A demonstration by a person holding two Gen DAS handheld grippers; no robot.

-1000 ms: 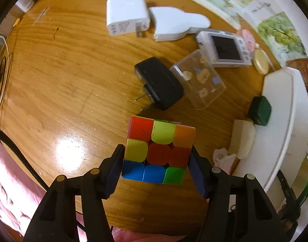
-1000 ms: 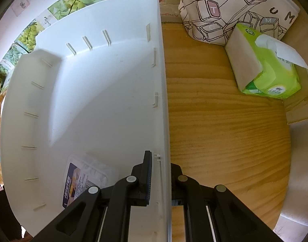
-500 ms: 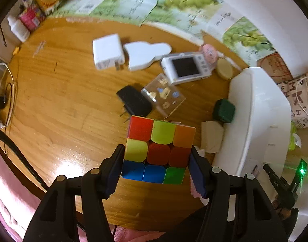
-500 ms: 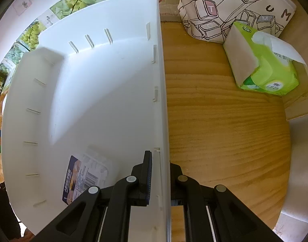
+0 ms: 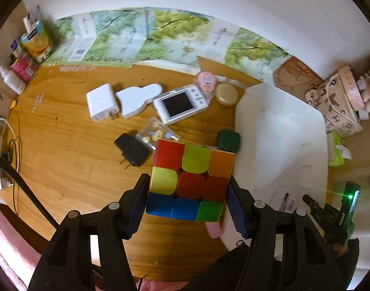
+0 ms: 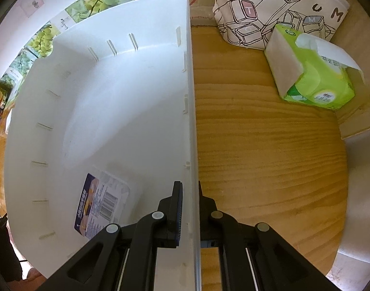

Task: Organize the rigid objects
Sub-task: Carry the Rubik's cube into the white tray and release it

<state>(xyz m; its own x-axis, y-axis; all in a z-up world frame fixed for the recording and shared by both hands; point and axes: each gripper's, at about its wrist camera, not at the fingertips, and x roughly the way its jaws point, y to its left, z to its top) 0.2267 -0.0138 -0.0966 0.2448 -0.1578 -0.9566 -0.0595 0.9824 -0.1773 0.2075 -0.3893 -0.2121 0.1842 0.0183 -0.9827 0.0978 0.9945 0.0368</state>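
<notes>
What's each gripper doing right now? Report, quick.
Left gripper: shut on the puzzle cube, held above the table.
Right gripper: shut on the white bin, jaws clamping its side wall.

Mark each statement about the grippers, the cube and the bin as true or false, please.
1. The left gripper holds the cube. True.
2. The right gripper is open above the table. False: it clamps the bin wall.
3. The bin holds a labelled packet. True.
4. The black charger lies in the bin. False: it lies on the table.
</notes>
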